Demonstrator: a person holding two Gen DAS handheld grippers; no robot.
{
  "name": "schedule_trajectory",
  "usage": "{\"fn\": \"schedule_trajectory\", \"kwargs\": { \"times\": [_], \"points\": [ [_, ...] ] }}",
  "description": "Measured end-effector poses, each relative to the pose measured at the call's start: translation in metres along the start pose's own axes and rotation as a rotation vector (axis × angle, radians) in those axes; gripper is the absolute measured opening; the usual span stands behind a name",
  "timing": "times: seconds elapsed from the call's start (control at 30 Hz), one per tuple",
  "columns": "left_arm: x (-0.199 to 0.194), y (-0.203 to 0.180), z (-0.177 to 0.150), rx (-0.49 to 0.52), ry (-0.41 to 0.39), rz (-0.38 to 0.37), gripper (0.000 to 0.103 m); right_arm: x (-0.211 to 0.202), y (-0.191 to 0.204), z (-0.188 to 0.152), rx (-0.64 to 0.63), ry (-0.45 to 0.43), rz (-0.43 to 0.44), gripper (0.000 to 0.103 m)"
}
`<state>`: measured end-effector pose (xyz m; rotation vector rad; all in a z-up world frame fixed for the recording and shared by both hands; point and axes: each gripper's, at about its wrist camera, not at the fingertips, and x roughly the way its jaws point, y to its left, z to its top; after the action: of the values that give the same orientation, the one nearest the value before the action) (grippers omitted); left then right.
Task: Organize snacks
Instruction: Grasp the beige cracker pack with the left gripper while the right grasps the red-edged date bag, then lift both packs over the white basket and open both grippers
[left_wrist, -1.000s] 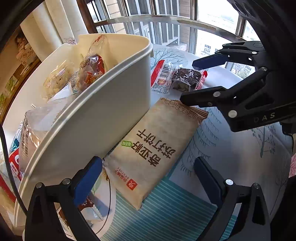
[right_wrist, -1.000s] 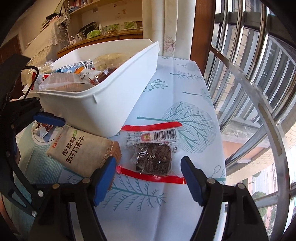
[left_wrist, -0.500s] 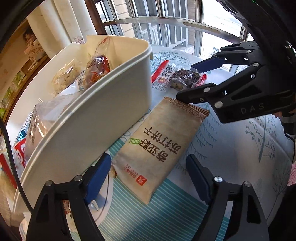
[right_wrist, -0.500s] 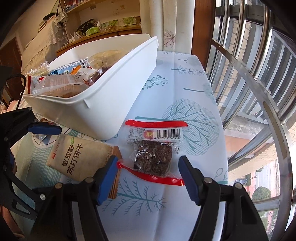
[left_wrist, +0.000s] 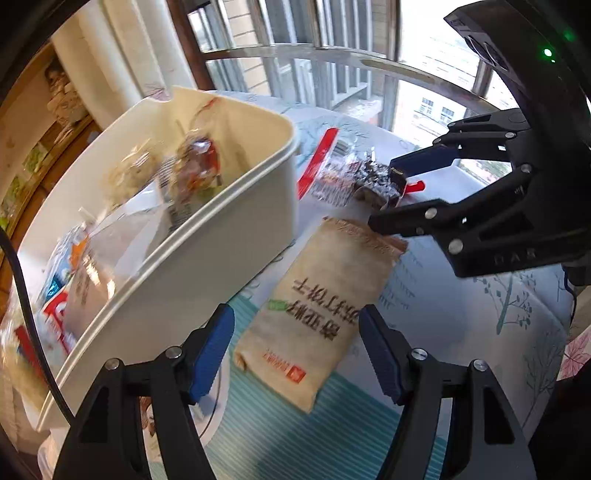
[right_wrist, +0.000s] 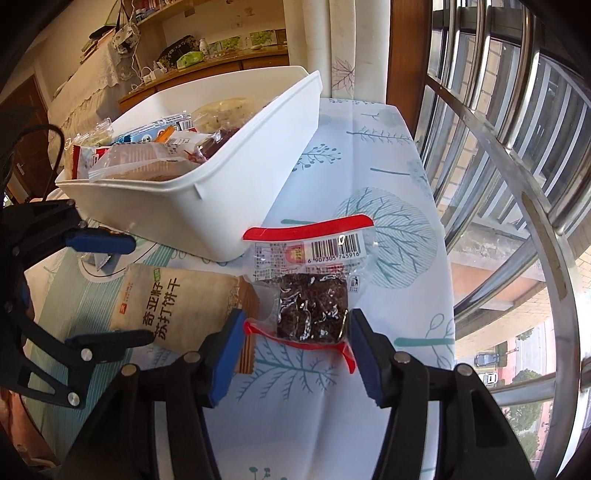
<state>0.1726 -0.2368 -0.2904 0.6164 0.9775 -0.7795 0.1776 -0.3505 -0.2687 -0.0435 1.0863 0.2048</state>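
We're partway thru: the white bin (right_wrist: 258, 177) already holds a pile of snack packs, incl. a clear-wrapped biscuit pack (right_wrist: 147, 162) and a blue-and-white carton (right_wrist: 155, 131). Two items sit outside it on the tree-print tablecloth (right_wrist: 388, 177), so by our reckoning at least those two are left to bin.

The tan cracker bag (left_wrist: 325, 302) lies flat just beside the bin's near wall. The clear brownie packet w/ red edges (right_wrist: 314, 291) lies next to it, its corner touching or overlapping the bag's end; we can't tell which.

Right gripper (right_wrist: 295, 343): jaws apart, blue pads either side of the brownie packet's dark block. The right pad looks to be at the wrapper's edge, the left pad has a gap; not clamped yet.

Left gripper (left_wrist: 295, 347): jaws wide apart, straddling the near end of the cracker bag, low over it. No contact we can confirm; the left wrist view is blurred.

Our guess: each claw is lined up for its own pick, then both packs go into the bin.
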Motion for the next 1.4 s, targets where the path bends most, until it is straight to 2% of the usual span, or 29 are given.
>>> {"fn": "schedule_trajectory", "kwargs": {
  "times": [0.2, 0.53, 0.67, 0.9, 1.0, 1.17, 1.27, 1.4],
  "points": [
    [0.009, -0.021, 0.006, 0.077, 0.025, -0.031, 0.072, -0.008, -0.005, -0.005, 0.033, -0.012, -0.002, 0.057],
    [0.023, -0.027, 0.016, 0.092, 0.044, 0.000, 0.076, -0.031, -0.024, -0.009, 0.108, -0.053, -0.026, 0.057],
    [0.032, -0.016, 0.027, 0.021, 0.068, -0.039, 0.078, -0.037, -0.030, -0.013, 0.143, -0.058, -0.028, 0.057],
    [0.035, -0.008, 0.027, -0.018, 0.074, -0.056, 0.077, -0.040, -0.033, -0.017, 0.184, -0.058, -0.027, 0.057],
    [0.037, 0.005, 0.026, -0.087, 0.083, -0.083, 0.071, -0.040, -0.033, -0.017, 0.202, -0.057, -0.022, 0.057],
    [0.032, 0.003, 0.015, -0.136, 0.067, -0.064, 0.058, -0.040, -0.032, -0.015, 0.222, -0.065, -0.011, 0.057],
    [0.027, -0.001, 0.007, -0.164, 0.063, -0.074, 0.056, -0.042, -0.032, -0.012, 0.234, -0.076, -0.008, 0.057],
    [0.019, -0.002, -0.006, -0.253, 0.051, -0.132, 0.056, -0.044, -0.030, -0.007, 0.241, -0.082, -0.030, 0.057]
  ]
}}
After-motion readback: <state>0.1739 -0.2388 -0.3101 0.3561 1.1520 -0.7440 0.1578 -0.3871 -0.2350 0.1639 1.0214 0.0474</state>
